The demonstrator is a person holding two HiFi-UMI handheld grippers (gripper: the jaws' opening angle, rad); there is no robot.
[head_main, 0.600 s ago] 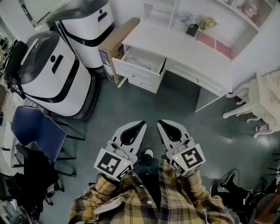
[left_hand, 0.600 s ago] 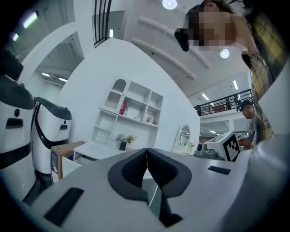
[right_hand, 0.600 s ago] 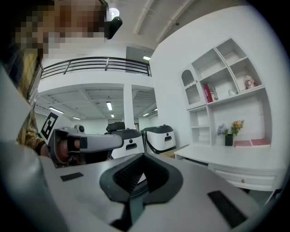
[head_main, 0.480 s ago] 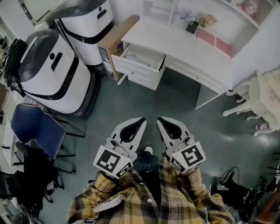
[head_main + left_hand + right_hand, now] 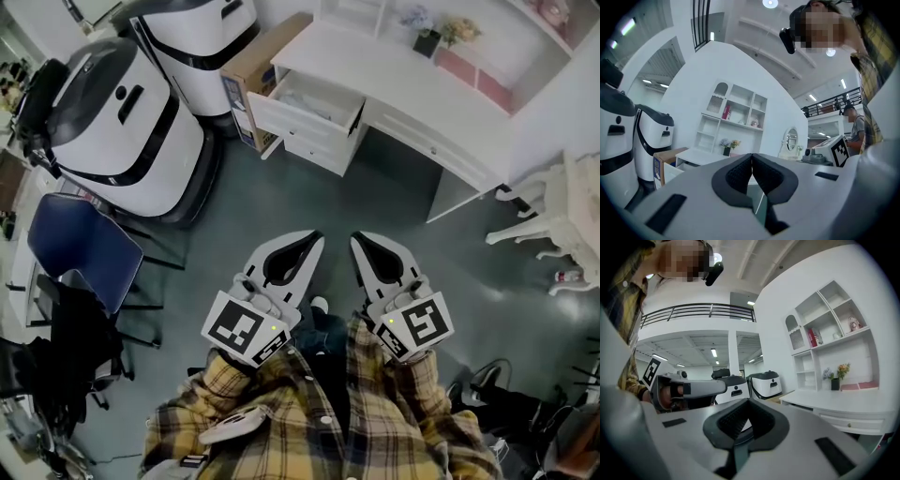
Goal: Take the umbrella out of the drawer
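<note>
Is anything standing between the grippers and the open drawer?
Nothing visible: only bare floor separates the left gripper and right gripper from the open drawer. The white machines and cardboard box stand left of that path. No umbrella can be made out inside.

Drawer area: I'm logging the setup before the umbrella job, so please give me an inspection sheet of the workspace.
Surface: white desk, top mostly bare, flower pot at the back.
Job's things: drawer open; umbrella not made out inside.
Clutter: cardboard box beside the desk.
Tools: left tool shut, empty; right tool shut, empty; both well short of the drawer.
Cables: nothing seen.
Surroundings: two white machines, blue chair, grey floor.
</note>
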